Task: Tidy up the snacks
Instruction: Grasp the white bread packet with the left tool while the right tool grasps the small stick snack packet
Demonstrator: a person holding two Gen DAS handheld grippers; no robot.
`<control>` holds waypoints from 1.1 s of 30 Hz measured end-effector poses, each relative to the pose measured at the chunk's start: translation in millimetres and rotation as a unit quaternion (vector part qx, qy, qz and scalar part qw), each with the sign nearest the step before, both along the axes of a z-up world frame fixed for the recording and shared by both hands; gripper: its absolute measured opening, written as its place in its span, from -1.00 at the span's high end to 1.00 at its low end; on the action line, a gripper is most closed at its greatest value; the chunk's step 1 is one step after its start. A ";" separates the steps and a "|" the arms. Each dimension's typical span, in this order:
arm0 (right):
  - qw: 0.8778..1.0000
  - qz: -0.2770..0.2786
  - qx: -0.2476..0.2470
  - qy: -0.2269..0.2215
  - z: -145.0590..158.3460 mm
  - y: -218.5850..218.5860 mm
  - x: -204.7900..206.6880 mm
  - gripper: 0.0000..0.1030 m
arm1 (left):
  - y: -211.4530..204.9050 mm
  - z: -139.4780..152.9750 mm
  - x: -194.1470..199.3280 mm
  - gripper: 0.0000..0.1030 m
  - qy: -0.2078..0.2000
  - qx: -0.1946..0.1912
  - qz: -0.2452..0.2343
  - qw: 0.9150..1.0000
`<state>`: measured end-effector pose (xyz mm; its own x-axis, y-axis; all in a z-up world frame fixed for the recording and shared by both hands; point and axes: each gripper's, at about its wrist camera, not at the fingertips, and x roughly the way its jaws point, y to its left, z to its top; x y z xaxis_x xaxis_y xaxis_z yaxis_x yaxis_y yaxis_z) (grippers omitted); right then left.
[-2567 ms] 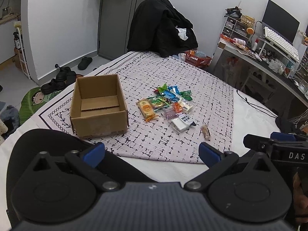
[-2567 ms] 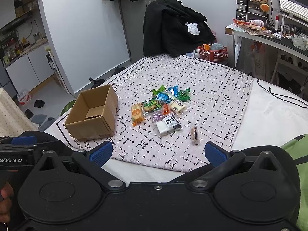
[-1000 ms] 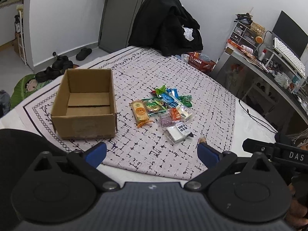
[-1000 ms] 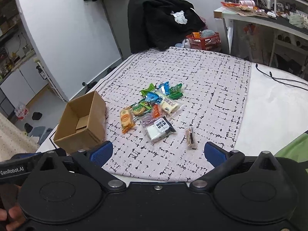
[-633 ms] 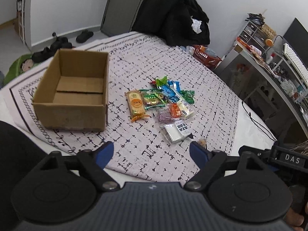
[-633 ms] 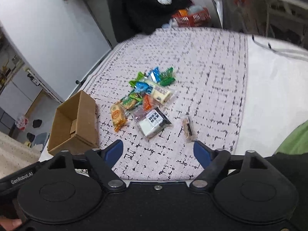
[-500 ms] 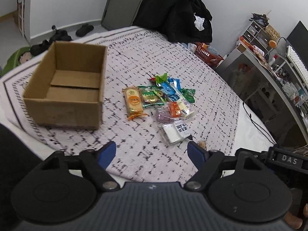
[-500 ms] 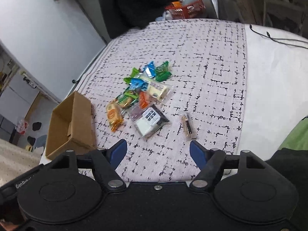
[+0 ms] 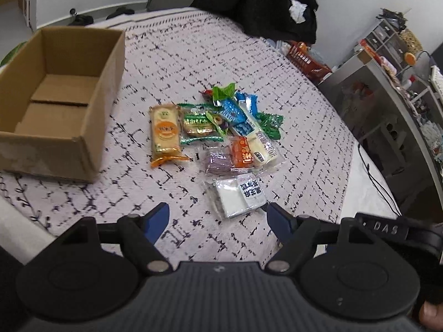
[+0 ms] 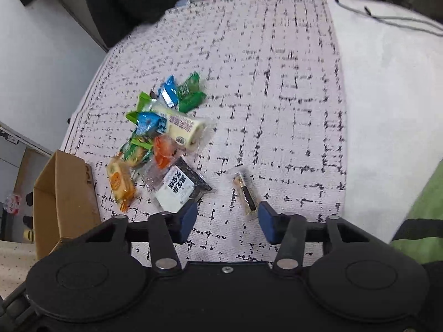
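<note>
A pile of wrapped snacks (image 9: pixel 221 132) lies on the patterned cloth (image 9: pixel 177 55). An open cardboard box (image 9: pixel 58 96) stands left of it and looks empty. My left gripper (image 9: pixel 217 222) is open, just short of a white and black packet (image 9: pixel 238 197). My right gripper (image 10: pixel 225 218) is open and hovers low. A small brown bar (image 10: pixel 246 192) lies apart from the pile, just inside its right fingertip (image 10: pixel 267 221). The pile (image 10: pixel 163 138) and the box (image 10: pixel 63 196) also show in the right wrist view.
A chair draped with black clothes (image 9: pixel 257 8) stands at the far side. A red basket (image 9: pixel 307 58) and a cluttered desk (image 9: pixel 401 88) are at the right. A black cable (image 10: pixel 387 19) lies on the white surface beyond the cloth.
Both grippers have moved forward and down toward the snacks. Both jaws have narrowed a little. The brown bar now sits near the right gripper's tips.
</note>
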<state>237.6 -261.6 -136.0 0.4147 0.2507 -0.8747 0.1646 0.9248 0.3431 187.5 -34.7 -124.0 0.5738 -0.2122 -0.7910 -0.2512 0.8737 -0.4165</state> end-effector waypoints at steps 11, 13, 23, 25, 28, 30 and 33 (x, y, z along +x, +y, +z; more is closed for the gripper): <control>0.999 -0.018 0.018 0.049 -32.0 -6.2 25.2 0.14 | -20.3 -38.4 41.5 -0.49 0.041 -0.015 0.023 0.999; 0.998 -0.023 0.026 0.058 -38.4 -7.4 29.8 0.20 | -23.5 -44.2 48.9 -0.50 0.045 -0.018 0.025 0.999; 0.996 -0.027 0.026 0.085 -65.1 -5.9 46.2 0.25 | -37.9 -72.8 76.5 -0.51 0.079 -0.013 0.039 0.996; 0.996 -0.026 0.024 0.088 -69.0 -4.4 49.0 0.25 | -41.7 -73.9 80.0 -0.52 0.077 -0.005 0.042 0.996; 0.996 -0.022 0.021 0.090 -71.6 -2.9 49.9 0.26 | -47.3 -74.1 86.1 -0.55 0.081 0.006 0.049 0.995; 0.995 -0.024 0.013 0.092 -74.4 -2.5 51.0 0.45 | -50.3 -74.0 89.5 -0.56 0.086 0.013 0.054 0.995; 0.996 -0.031 0.013 0.088 -74.5 -5.3 49.9 0.63 | -58.3 -75.4 94.0 -0.56 0.095 0.034 0.050 0.994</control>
